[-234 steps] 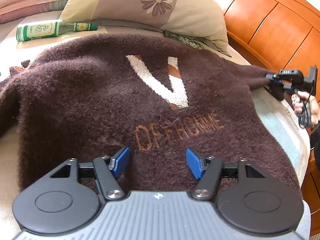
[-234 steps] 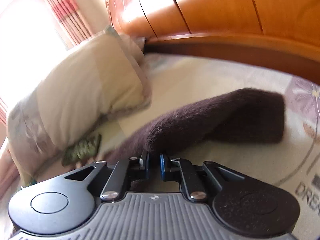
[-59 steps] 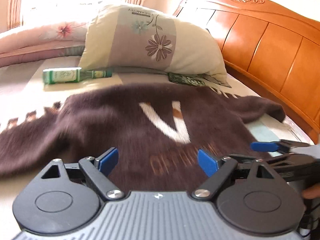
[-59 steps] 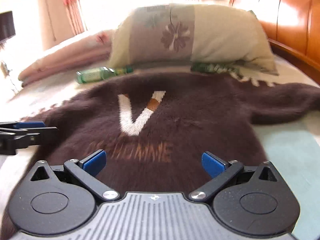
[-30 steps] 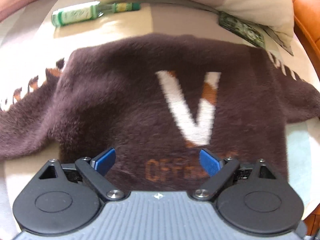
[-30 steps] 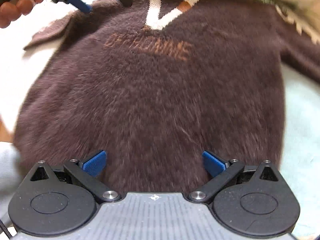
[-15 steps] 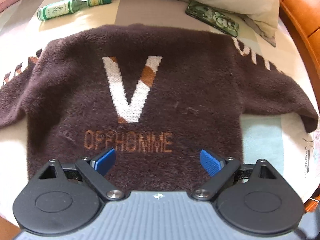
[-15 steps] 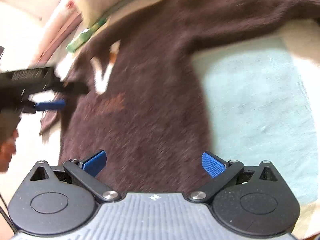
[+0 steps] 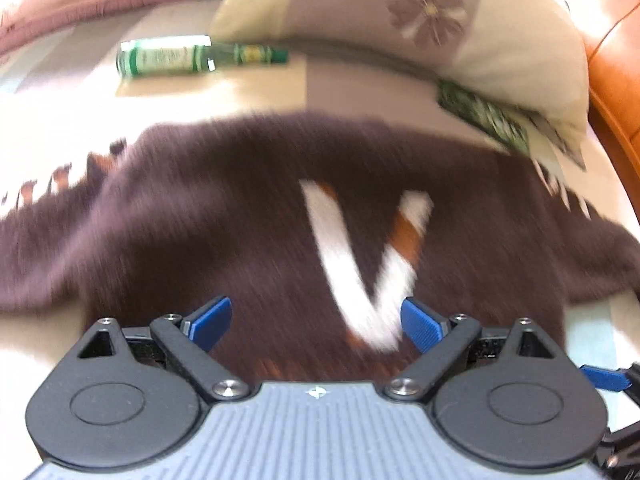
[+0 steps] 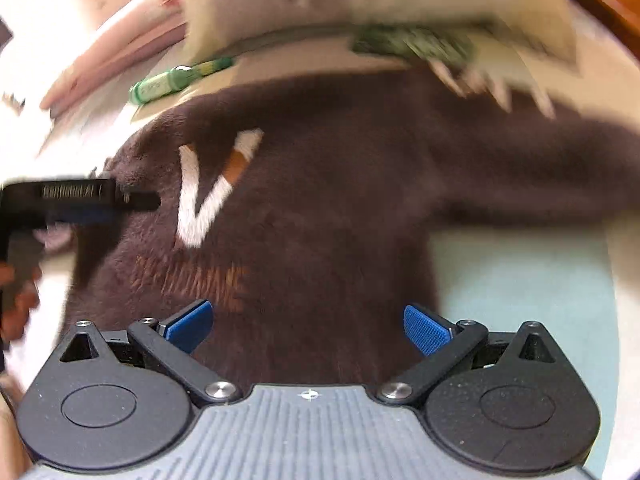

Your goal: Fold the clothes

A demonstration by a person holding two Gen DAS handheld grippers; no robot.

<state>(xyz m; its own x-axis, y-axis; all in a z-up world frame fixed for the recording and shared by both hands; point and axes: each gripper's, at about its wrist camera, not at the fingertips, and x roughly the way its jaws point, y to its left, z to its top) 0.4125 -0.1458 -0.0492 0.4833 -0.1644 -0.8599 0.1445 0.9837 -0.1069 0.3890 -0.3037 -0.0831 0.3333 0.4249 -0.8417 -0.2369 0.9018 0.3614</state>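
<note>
A fuzzy dark brown sweater with a white V and orange lettering lies spread flat on the bed, sleeves out to both sides. My left gripper hovers open over its chest, nothing between the blue pads. My right gripper is open too, above the lower right part of the body near the hem. The left gripper shows at the left edge of the right wrist view, held by a hand. One blue fingertip of the right gripper shows at the right edge of the left wrist view. Both views are blurred.
A green glass bottle lies on the sheet beyond the collar. A flowered pillow and a green patterned flat object sit at the back right. The orange wooden headboard runs along the right. A pink quilt lies at the back left.
Both grippers stay open and are moving fast. The left camera has dropped closer and shifted left over the chest; the right camera has swung back to face the pillows.
</note>
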